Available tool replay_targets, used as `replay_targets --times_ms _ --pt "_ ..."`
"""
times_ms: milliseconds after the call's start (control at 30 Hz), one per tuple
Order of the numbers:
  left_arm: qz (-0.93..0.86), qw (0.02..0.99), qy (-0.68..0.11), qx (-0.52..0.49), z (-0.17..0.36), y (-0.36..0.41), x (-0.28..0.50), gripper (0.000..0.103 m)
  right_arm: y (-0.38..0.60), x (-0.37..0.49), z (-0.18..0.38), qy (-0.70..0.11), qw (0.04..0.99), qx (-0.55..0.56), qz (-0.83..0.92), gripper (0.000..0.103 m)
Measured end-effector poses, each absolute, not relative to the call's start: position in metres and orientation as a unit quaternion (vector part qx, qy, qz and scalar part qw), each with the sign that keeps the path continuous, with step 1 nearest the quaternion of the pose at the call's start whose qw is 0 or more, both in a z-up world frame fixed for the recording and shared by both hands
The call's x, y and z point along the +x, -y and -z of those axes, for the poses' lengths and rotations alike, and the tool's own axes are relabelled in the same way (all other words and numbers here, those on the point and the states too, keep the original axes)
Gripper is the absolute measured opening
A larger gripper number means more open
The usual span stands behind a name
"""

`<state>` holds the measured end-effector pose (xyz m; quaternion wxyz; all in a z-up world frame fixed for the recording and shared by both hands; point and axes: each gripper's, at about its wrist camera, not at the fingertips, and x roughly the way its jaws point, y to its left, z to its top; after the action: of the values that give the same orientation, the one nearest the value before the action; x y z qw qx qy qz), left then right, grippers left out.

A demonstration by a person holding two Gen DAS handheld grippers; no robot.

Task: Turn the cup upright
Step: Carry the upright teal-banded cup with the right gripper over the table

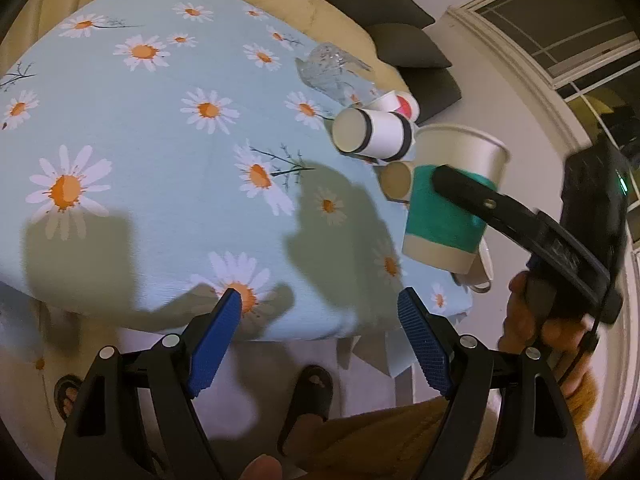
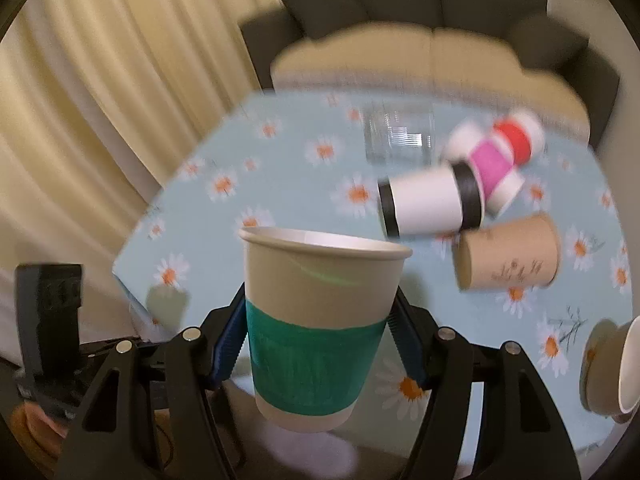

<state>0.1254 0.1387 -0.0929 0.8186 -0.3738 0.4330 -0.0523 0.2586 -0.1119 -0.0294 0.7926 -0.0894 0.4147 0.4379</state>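
A paper cup with a green band [image 2: 312, 320] is held upright in my right gripper [image 2: 316, 344], whose blue pads press its two sides. It hangs in the air above the near edge of the daisy tablecloth [image 2: 280, 184]. In the left wrist view the same cup [image 1: 448, 200] shows at the right, mouth up, with a black finger [image 1: 472, 196] across it. My left gripper [image 1: 320, 304] is open and empty over the table's near edge.
Several cups lie on their sides at the table's right: a white one with black bands [image 1: 376, 132], a brown one [image 2: 508, 256], a pink one [image 2: 492, 164] and a red one [image 2: 516, 136]. A clear glass [image 1: 332, 68] sits behind them. A sofa [image 2: 432, 52] stands beyond.
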Motion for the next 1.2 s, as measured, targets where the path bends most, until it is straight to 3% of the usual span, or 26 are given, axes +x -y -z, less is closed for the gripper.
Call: replay_targets --times_ms 367,767,1200 --pt "0.084 0.839 -0.396 -0.363 0.075 -0.134 0.119 0.078 0.154 0.231 0.021 -0.243 0.858 -0.024 -0.452 0.065" --pt "0.065 0.847 -0.373 -0.373 0.072 -0.146 0.116 0.078 0.157 0.199 0.077 -0.107 0.938 -0.048 -0.328 0.065" --pt "0.043 0.843 -0.378 -0.380 0.083 -0.151 0.120 0.078 0.140 0.202 0.136 -0.098 0.961 -0.053 -0.254 0.066"
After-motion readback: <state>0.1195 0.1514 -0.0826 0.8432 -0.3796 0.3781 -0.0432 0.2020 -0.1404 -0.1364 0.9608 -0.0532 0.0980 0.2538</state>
